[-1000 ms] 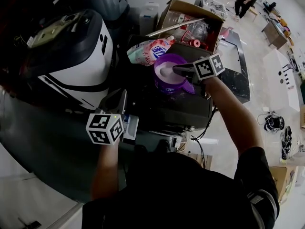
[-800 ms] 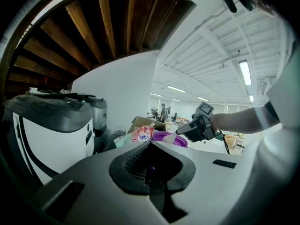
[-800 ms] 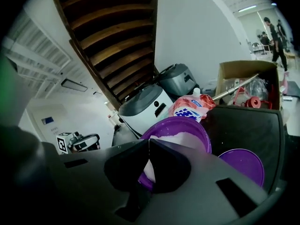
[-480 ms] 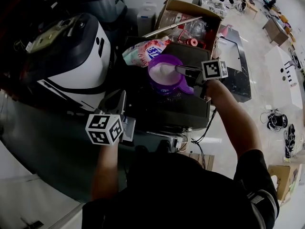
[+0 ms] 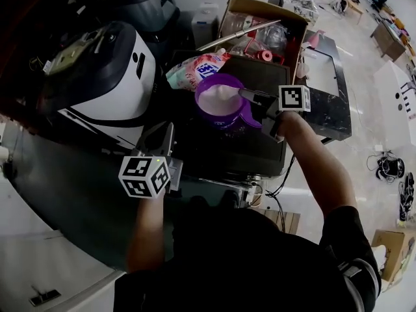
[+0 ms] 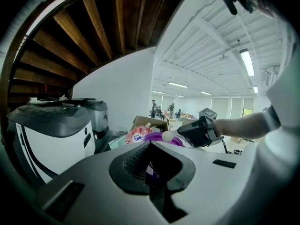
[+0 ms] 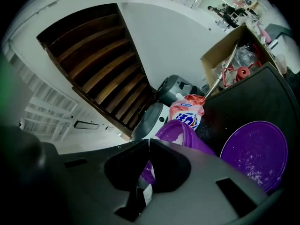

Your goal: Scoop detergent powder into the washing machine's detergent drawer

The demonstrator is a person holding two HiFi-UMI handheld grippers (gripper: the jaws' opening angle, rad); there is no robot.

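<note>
A purple tub (image 5: 221, 101) of white detergent powder stands on the dark machine top (image 5: 227, 145). My right gripper (image 5: 250, 96) reaches over the tub's right rim from the right and is shut on a scoop. The scoop's rounded white head (image 6: 167, 136) shows above the tub (image 6: 161, 138) in the left gripper view. Its handle (image 7: 144, 191) sits between the right jaws, which meet at the tips. My left gripper (image 5: 168, 136) hangs at the machine's front left, shut with nothing visibly in it. A pale drawer-like part (image 5: 177, 173) shows beside its marker cube.
A pink detergent bag (image 5: 198, 70) lies behind the tub. The purple lid (image 7: 253, 153) rests on the top to the tub's right. A cardboard box (image 5: 260, 21) of bottles stands at the back. A large white-and-black appliance (image 5: 97, 83) is on the left.
My right gripper has drawn back a little to the right, from the tub's middle to its right rim. The left gripper has stayed put.
</note>
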